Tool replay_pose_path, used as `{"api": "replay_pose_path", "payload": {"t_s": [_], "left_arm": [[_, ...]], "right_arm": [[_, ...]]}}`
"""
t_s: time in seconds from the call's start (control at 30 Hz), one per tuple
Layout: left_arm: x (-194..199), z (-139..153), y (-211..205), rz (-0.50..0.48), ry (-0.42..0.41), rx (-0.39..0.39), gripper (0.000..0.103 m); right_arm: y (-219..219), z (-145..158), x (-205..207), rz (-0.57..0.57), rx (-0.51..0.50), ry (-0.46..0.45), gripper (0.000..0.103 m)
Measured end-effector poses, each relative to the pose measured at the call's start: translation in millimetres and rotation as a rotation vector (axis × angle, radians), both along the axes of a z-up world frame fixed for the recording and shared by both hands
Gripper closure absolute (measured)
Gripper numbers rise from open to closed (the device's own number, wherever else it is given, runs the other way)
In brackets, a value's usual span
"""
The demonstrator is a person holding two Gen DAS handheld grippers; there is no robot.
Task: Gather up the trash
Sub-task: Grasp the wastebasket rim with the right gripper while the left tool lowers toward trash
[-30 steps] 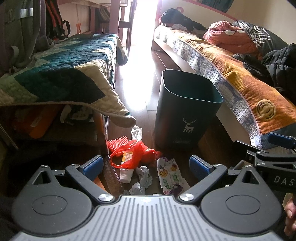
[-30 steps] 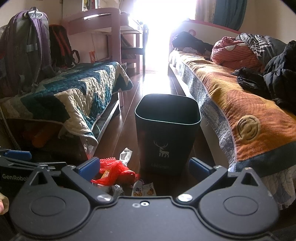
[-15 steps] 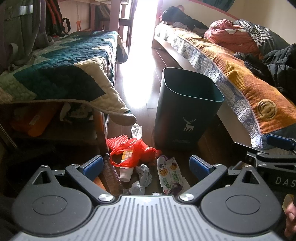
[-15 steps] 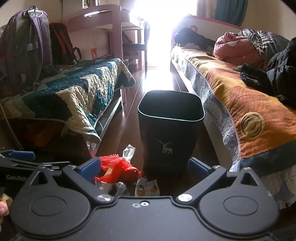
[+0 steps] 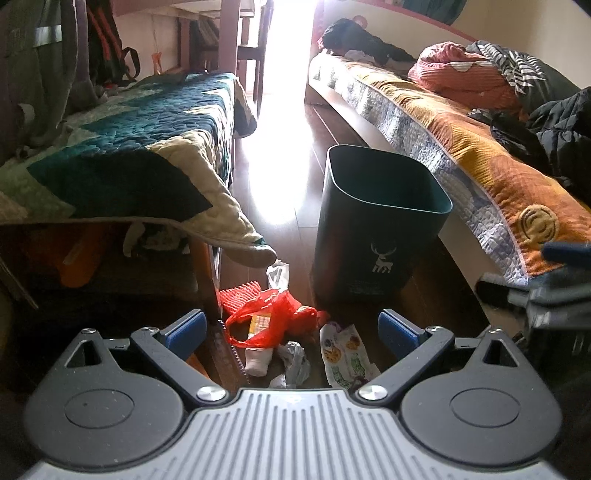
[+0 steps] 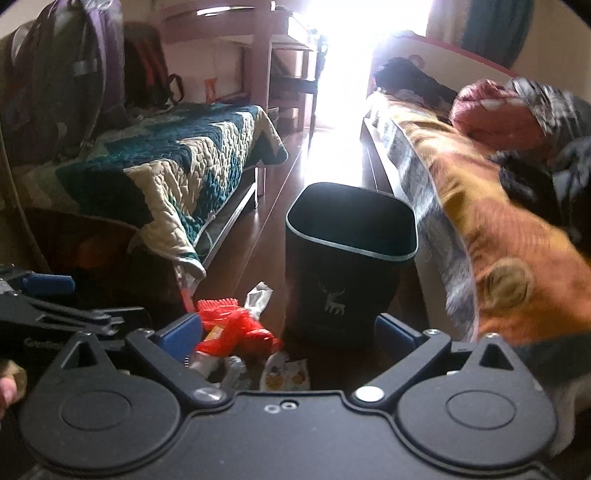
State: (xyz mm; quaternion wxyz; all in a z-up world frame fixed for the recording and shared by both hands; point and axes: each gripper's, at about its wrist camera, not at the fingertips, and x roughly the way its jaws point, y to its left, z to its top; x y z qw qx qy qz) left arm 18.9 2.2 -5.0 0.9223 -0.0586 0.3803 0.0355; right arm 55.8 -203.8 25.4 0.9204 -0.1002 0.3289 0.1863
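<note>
Bin (image 5: 373, 221) stands upright on the floor between two beds. Litter lies just before it: red bag (image 5: 266, 317), wrapper (image 5: 345, 354), tissue (image 5: 293, 363). Both hand-held grippers, left (image 5: 291, 328) and right (image 6: 288, 332), hang spread and empty. Step judged: approach. Next: lower, close on one piece.

A bedroom in a home is shown. Two beds are set along opposite walls with a strip of dark wooden floor (image 5: 284, 206) between them. The left bed is covered by a teal and cream quilt (image 5: 147, 147), the right one by an orange bedspread (image 5: 491, 162) on which clothes and a dark jacket (image 5: 561, 125) are piled. Backpacks (image 6: 62, 74) are propped at the head of the left bed, and a wooden desk (image 6: 258, 33) with a chair is placed near the bright window. A dark bin (image 5: 376, 221) with a deer print is stood on the floor, with litter scattered before it.
</note>
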Motion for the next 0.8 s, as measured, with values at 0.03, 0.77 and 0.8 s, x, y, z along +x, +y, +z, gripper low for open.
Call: {"api": "replay_pose_path", "payload": {"t_s": [0.03,0.77,0.8], "left_arm": [[2.7,0.1,0.8,0.005,0.005,-0.004,0.003],[81.6,-30.9,6.8,-0.001,0.113,0.047,0.003],[83.6,-34.5,9.3,0.002,0.125,0.045,0.003]], "right_arm": [[-1.5,3.4,7.2,0.004,-0.014,-0.006,0.003],[-36.5,-79.5,273.6,-0.245,-0.099,0.249,0.038],[-37.7,-84.5,279.0,-0.253,-0.1,0.26,0.041]]}}
